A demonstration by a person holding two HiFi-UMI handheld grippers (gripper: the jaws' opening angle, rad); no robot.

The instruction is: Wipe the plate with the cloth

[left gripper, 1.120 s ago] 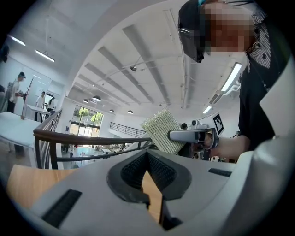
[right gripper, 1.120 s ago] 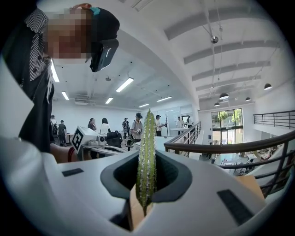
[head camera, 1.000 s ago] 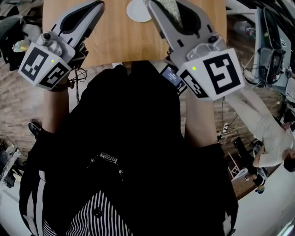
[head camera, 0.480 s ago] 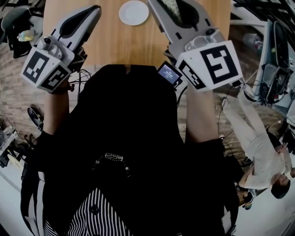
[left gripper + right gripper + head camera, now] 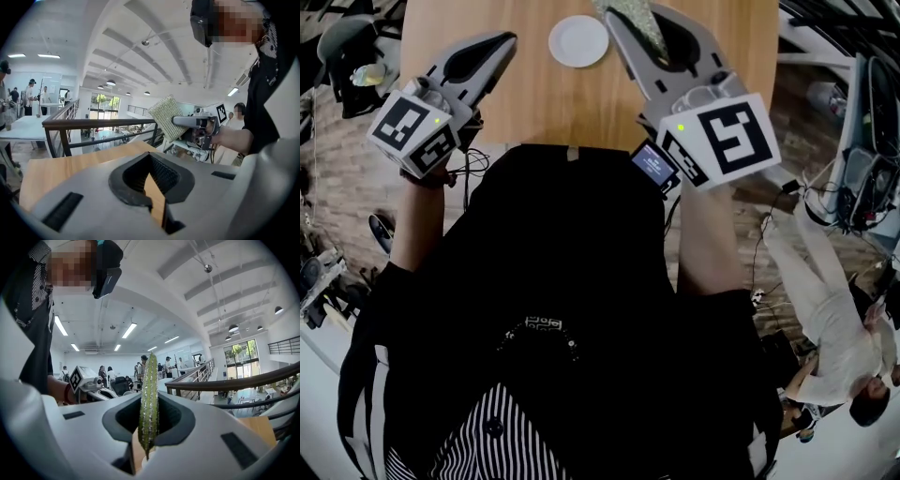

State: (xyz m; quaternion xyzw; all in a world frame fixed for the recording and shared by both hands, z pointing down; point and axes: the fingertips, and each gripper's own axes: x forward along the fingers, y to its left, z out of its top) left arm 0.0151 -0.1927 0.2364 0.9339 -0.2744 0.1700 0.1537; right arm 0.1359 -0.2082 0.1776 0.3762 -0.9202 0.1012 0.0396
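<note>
A small white plate (image 5: 578,40) lies on the wooden table (image 5: 534,94) at the far side, between my two grippers. My right gripper (image 5: 617,13) is raised just right of the plate and is shut on a green-grey cloth (image 5: 641,19). In the right gripper view the cloth (image 5: 149,394) stands edge-on between the jaws of the right gripper (image 5: 148,427). My left gripper (image 5: 501,40) hovers left of the plate, shut with nothing in it. From the left gripper (image 5: 151,174) I see the cloth (image 5: 165,117) held up across from it.
The table's near edge (image 5: 581,143) runs just in front of the person's dark torso. A chair (image 5: 342,42) stands off the table's left end. Another person in white (image 5: 834,309) stands on the floor at the right, near cables and equipment (image 5: 872,103).
The table and plate have slid lower in the head view, so more tabletop shows. Both grippers keep about the same pose, and the cloth stays held in the right one.
</note>
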